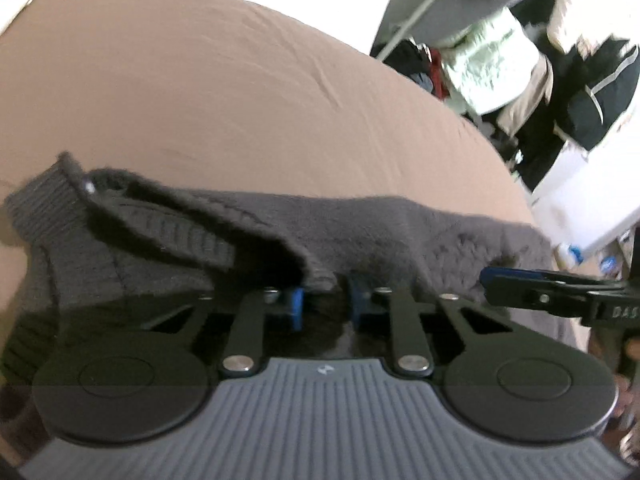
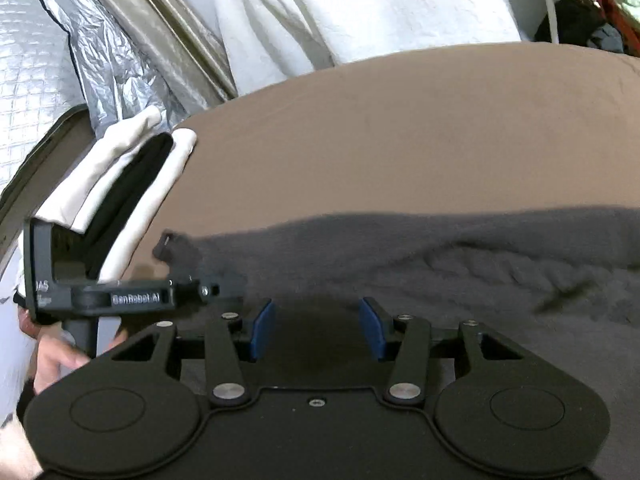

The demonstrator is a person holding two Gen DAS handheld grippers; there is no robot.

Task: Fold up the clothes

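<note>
A dark grey knitted sweater lies across the near side of a bed covered with a tan sheet. In the left wrist view its ribbed hem or collar is turned back on the left, and a cable-knit pattern shows on the right.

The left claw is low over the near edge of the sweater. Its blue pads stand close together with a fold of the grey knit bunched between them, so it looks to be pinching the sweater, though the contact itself is dark and partly hidden. The same claw shows in the right wrist view at the left, with a hand on its handle.

The right claw is spread, its two blue pads well apart above the sweater, with nothing held between them. One of its fingers reaches in from the right edge of the left wrist view, just beside the sweater's right part.

Beyond the bed, a white and black folded item rests at the left corner, with white fabric and crinkled silver foil behind. A heap of clothes lies past the bed's right side.
</note>
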